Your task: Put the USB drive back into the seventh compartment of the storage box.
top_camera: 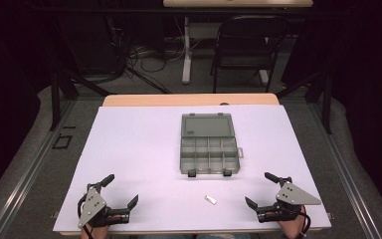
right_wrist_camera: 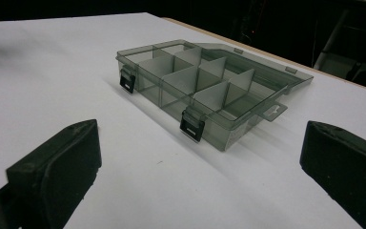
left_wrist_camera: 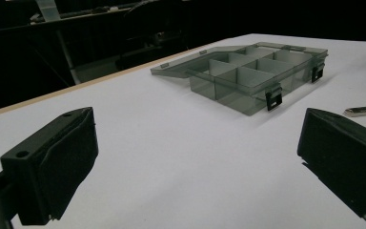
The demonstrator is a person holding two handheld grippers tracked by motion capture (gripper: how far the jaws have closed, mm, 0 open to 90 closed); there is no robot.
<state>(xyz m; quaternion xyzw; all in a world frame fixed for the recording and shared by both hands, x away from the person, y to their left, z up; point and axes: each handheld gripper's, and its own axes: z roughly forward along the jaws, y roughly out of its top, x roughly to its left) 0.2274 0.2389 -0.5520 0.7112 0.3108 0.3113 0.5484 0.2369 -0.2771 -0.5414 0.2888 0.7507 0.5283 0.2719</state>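
A smoky grey plastic compartment box [top_camera: 209,154] lies open in the middle of the white table, its lid [top_camera: 207,125] folded back flat behind it. Its divided compartments [left_wrist_camera: 248,71] [right_wrist_camera: 190,81] look empty, and two black latches hang at its front. A small silvery flat piece [top_camera: 210,199] [left_wrist_camera: 362,111] lies on the table in front of the box. My left gripper [top_camera: 122,191] [left_wrist_camera: 190,171] rests open near the front left edge, with nothing between its jaws. Near the front right edge my right gripper [top_camera: 262,190] [right_wrist_camera: 195,176] is open too, and holds nothing.
The white sheet [top_camera: 139,149] covers a wooden table whose far edge [top_camera: 189,100] shows behind it. Beyond the table stand a black folding chair [top_camera: 243,45], a white desk leg [top_camera: 186,50] and loose cables on the floor.
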